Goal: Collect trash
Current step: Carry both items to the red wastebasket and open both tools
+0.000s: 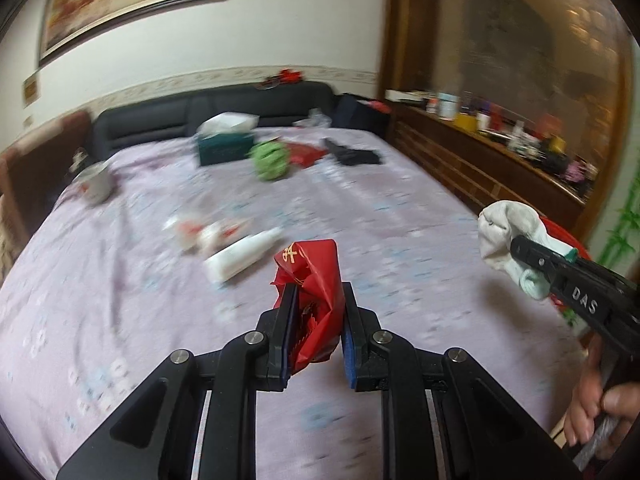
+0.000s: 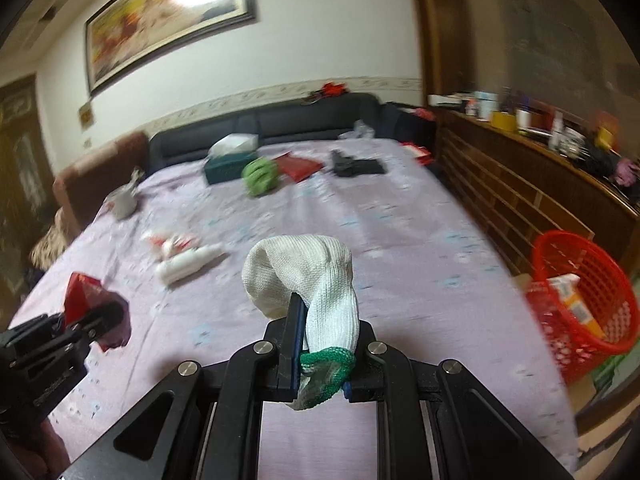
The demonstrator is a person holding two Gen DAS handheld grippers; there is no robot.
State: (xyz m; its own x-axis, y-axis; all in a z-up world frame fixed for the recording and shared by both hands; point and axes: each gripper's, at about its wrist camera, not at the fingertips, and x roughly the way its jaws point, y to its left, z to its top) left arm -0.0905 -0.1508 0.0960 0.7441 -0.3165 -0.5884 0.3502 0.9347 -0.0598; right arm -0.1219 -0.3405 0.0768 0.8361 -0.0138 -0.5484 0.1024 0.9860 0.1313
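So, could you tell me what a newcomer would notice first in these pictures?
Each gripper is clamped on something: the left gripper on a crumpled red wrapper, the right gripper on a white glove with a green cuff. A red basket stands right of the littered bed.

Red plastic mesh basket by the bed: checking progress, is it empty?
No, the red plastic mesh basket already holds a white and orange carton lying inside it in the right wrist view.
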